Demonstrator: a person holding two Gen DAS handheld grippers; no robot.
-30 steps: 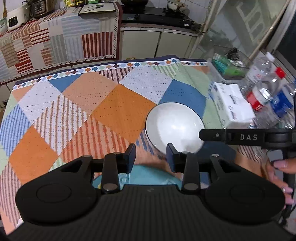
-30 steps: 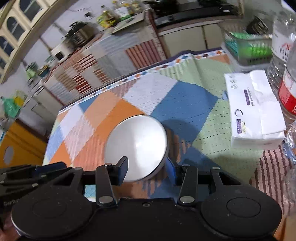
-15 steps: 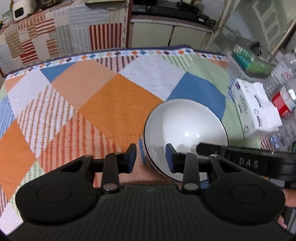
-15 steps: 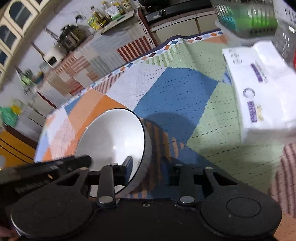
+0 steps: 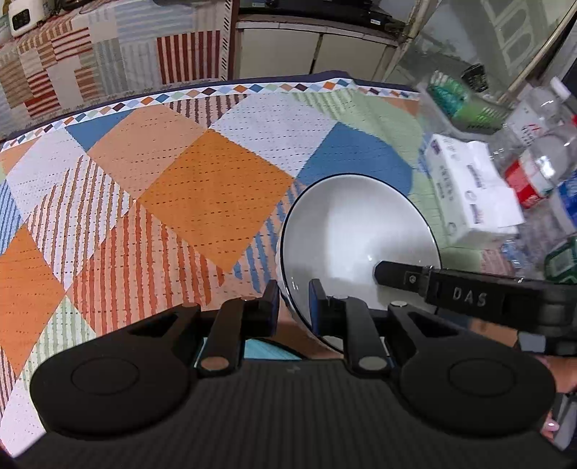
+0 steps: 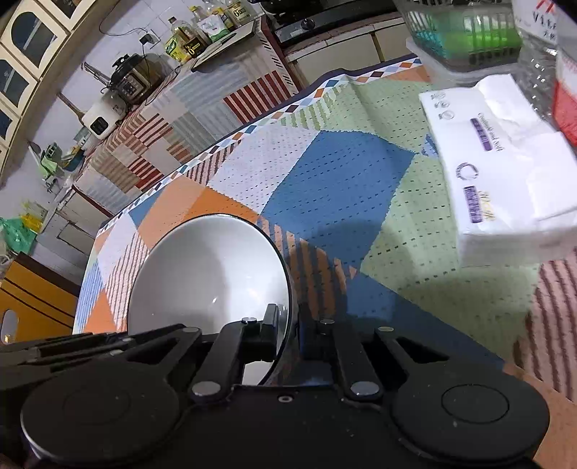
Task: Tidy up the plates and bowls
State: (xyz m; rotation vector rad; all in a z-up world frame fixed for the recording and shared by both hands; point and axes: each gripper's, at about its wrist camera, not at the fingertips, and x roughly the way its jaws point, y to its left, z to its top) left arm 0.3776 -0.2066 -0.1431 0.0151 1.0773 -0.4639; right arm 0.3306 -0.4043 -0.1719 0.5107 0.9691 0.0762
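A white bowl with a thin dark rim (image 5: pixel 357 231) is held tilted above the patchwork tablecloth (image 5: pixel 202 187). My left gripper (image 5: pixel 294 303) straddles its near left rim, one finger outside and one inside, shut on it. My right gripper (image 6: pixel 288 332) clamps the bowl's right rim (image 6: pixel 212 277) the same way. The right gripper's black finger, marked DAS (image 5: pixel 468 296), crosses the left wrist view over the bowl. A light blue plate (image 5: pixel 267 350) shows partly under the left gripper.
A white tissue pack (image 6: pixel 501 169) lies right of the bowl. Plastic bottles (image 5: pixel 541 169) and a clear box with green items (image 6: pixel 465 32) stand at the far right. A covered counter with appliances (image 6: pixel 126 83) is beyond the table's far edge.
Both grippers moved onto the bowl's rim and closed on it, right first. The bowl, flat on the cloth a second ago, is now lifted and tilted.
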